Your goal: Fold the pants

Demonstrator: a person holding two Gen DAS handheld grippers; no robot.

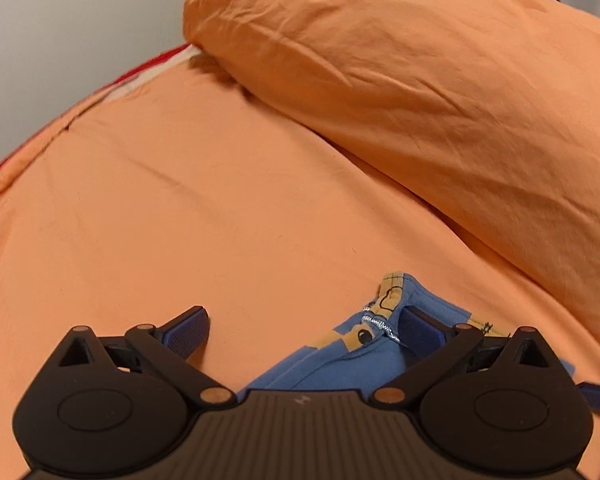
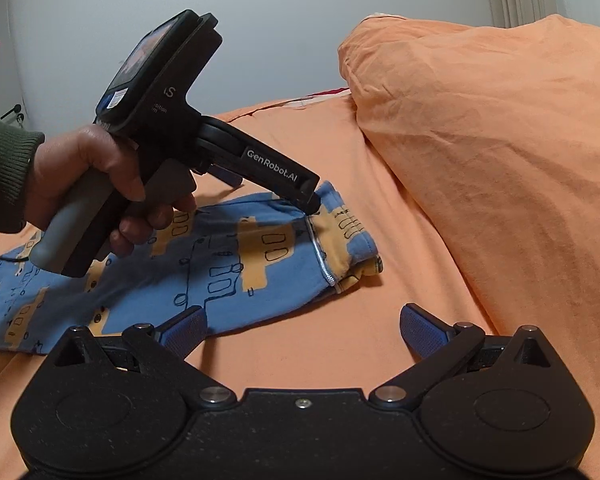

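Note:
Small blue pants (image 2: 220,264) with yellow printed shapes lie flat on the orange bed sheet (image 2: 320,344), waistband toward the pillow. In the left wrist view their waistband (image 1: 384,320) sits between and under my fingers. My left gripper (image 1: 304,328) is open, its right finger resting on the waistband; it also shows in the right wrist view (image 2: 276,188), pressing down on the far waist corner. My right gripper (image 2: 304,330) is open and empty, just in front of the pants' near edge, its left fingertip (image 2: 188,330) over the fabric edge.
A big orange pillow (image 2: 500,160) fills the right and back of the bed. The bed's far edge with a red strip (image 1: 156,64) meets a pale wall (image 2: 260,20). A hand in a green sleeve (image 2: 4,168) holds the left gripper.

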